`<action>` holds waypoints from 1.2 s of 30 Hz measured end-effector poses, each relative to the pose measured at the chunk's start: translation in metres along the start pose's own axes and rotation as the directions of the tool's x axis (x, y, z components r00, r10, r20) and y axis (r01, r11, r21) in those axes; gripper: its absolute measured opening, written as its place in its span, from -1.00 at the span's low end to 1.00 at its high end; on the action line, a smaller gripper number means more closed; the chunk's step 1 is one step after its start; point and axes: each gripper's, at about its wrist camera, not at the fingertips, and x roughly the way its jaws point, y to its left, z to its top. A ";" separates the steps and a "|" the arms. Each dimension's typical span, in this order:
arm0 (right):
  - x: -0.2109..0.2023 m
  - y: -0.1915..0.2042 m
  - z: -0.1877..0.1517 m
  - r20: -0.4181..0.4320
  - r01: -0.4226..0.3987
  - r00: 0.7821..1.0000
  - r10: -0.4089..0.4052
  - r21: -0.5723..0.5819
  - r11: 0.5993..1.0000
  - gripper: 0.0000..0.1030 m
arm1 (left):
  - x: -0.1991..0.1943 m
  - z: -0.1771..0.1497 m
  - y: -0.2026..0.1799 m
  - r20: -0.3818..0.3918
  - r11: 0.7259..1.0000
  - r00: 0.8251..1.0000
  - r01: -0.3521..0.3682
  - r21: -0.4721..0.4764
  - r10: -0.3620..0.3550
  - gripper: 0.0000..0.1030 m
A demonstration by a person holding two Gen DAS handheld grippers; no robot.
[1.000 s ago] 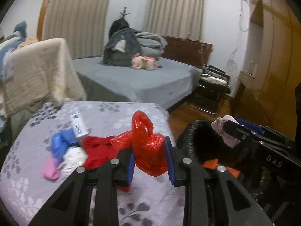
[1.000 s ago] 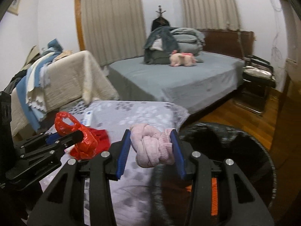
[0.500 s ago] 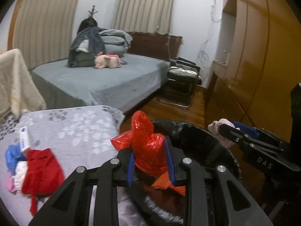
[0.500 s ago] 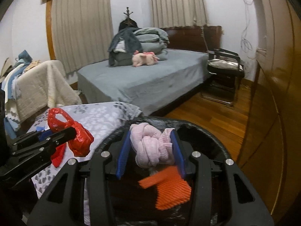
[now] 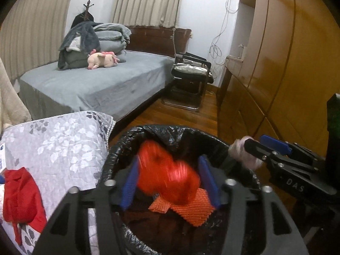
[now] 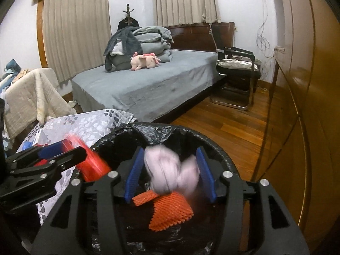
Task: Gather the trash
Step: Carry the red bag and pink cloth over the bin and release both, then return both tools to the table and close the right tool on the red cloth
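A black-lined bin point(image 5: 127, 140) sits just below both grippers, with an orange foam net point(image 5: 191, 210) inside. My left gripper point(image 5: 169, 165) is over its mouth with its jaws opening. A blurred red plastic bag point(image 5: 167, 180) is loose between the blue pads, with a gap at the right pad. My right gripper point(image 6: 170, 161) is also over the bin point(image 6: 212, 144), jaws opening, and a blurred pink cloth wad point(image 6: 170, 174) drops between its pads above the net point(image 6: 170, 210). Each gripper also shows at the edge of the other's view.
A flowered bedspread point(image 5: 63, 144) lies left of the bin, with a red cloth point(image 5: 19, 195) on it. Beyond are a grey bed point(image 5: 95, 85) and a black chair point(image 5: 191, 74). A wooden wardrobe point(image 5: 276, 74) runs along the right, above the wood floor point(image 6: 223, 123).
Both grippers swung right from over the bedspread to over the bin. Their jaws widened, and the red bag and pink wad, held firmly before, are now blurred and slipping down.
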 end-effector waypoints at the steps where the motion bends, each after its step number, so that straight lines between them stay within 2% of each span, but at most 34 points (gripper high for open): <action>1: 0.000 -0.002 0.000 0.004 0.004 1.000 -0.004 0.002 1.000 0.15 | -0.002 0.000 0.002 0.000 1.000 1.000 -0.001 -0.003 0.001 0.14; 3: -0.001 -0.002 0.000 0.009 0.007 1.000 -0.007 0.005 1.000 0.28 | -0.006 -0.001 0.006 0.005 1.000 1.000 -0.011 -0.010 0.011 0.26; 4: -0.002 -0.002 0.001 0.012 0.009 1.000 -0.009 0.007 1.000 0.48 | -0.008 0.000 0.008 0.010 1.000 1.000 -0.017 -0.015 0.017 0.37; 7: -0.007 0.004 0.003 0.035 0.025 0.999 -0.025 0.000 1.000 0.80 | -0.020 0.000 0.018 0.027 0.999 0.999 -0.039 -0.034 0.040 0.50; 10: -0.012 0.009 0.006 0.052 0.021 0.998 -0.020 -0.010 1.000 0.87 | -0.036 -0.002 0.030 0.046 0.996 0.996 -0.072 -0.045 0.074 0.60; 14: -0.013 0.022 0.011 0.058 -0.006 0.998 0.006 -0.007 1.000 0.89 | -0.062 -0.007 0.051 0.077 0.990 0.989 -0.123 -0.067 0.128 0.70; 19: -0.011 0.049 0.016 0.061 -0.048 0.997 0.050 -0.025 0.999 0.89 | -0.097 -0.018 0.087 0.104 0.970 0.967 -0.222 -0.103 0.232 0.73; 24: -0.003 0.093 0.018 0.051 -0.115 0.992 0.119 -0.070 0.991 0.89 | -0.130 -0.034 0.127 0.112 0.932 0.930 -0.333 -0.145 0.349 0.74; 31: 0.011 0.155 0.018 0.029 -0.204 0.978 0.209 -0.121 0.971 0.89 | -0.158 -0.055 0.180 0.090 0.868 0.876 -0.448 -0.213 0.474 0.73; 36: 0.027 0.198 0.015 0.005 -0.258 0.965 0.262 -0.146 0.955 0.89 | -0.164 -0.068 0.210 0.058 0.837 0.856 -0.484 -0.255 0.513 0.68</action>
